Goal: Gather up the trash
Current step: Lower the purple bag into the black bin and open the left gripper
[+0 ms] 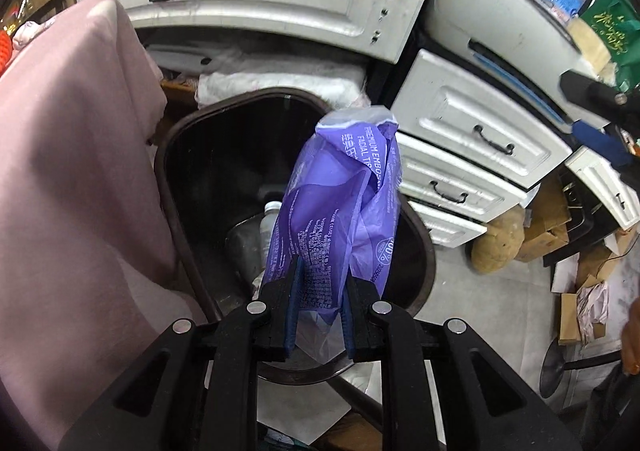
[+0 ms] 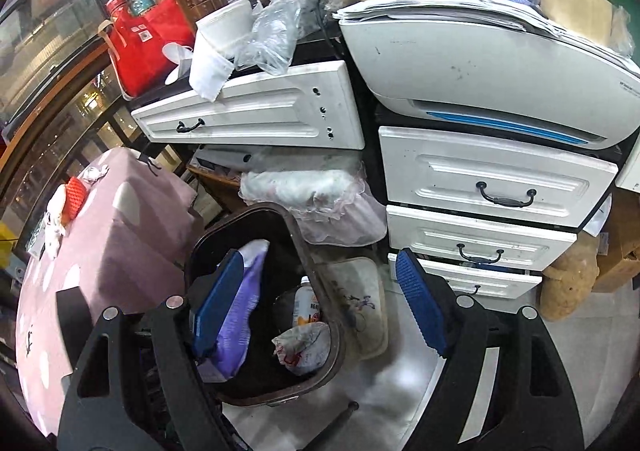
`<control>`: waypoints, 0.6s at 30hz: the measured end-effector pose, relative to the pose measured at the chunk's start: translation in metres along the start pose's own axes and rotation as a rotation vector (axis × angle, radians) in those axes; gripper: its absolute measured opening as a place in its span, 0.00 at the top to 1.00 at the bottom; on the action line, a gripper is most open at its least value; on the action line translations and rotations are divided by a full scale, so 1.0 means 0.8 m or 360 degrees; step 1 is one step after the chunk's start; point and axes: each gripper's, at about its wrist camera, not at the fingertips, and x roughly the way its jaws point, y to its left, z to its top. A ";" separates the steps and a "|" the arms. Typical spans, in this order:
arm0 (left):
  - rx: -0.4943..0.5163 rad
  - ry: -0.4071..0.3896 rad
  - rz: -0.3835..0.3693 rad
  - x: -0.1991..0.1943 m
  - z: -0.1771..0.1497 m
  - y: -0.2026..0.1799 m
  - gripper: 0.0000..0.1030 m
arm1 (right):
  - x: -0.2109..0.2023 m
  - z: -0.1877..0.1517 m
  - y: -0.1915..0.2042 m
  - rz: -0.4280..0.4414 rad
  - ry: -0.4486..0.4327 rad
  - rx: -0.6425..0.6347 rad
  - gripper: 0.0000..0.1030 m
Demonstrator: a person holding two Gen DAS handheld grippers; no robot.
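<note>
The left gripper (image 1: 320,291) was clamped on the purple facial-tissue wrapper (image 1: 340,203), which hung lengthwise directly over the open mouth of the brown trash bin (image 1: 168,171), while the right gripper (image 2: 320,303) stood spread and empty above the bin.

Between your left gripper's (image 1: 320,291) ribbed blue pads you've got thin, glossy purple plastic wrapper (image 1: 340,203); ahead, the bin's (image 1: 176,187) smooth dark plastic; left, matt pink cloth (image 1: 72,151)
</note>
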 end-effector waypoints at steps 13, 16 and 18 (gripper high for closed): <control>-0.0077 0.0094 -0.0035 0.009 -0.002 0.007 0.14 | -0.012 0.005 0.006 0.0005 -0.0050 -0.0002 0.20; -0.0029 0.0059 -0.0052 -0.007 -0.007 -0.004 0.14 | -0.016 0.007 0.006 0.0006 -0.0074 0.0000 0.19; 0.0029 0.0032 -0.0059 -0.017 -0.010 -0.015 0.13 | -0.020 0.009 0.007 0.0008 -0.0096 0.0002 0.19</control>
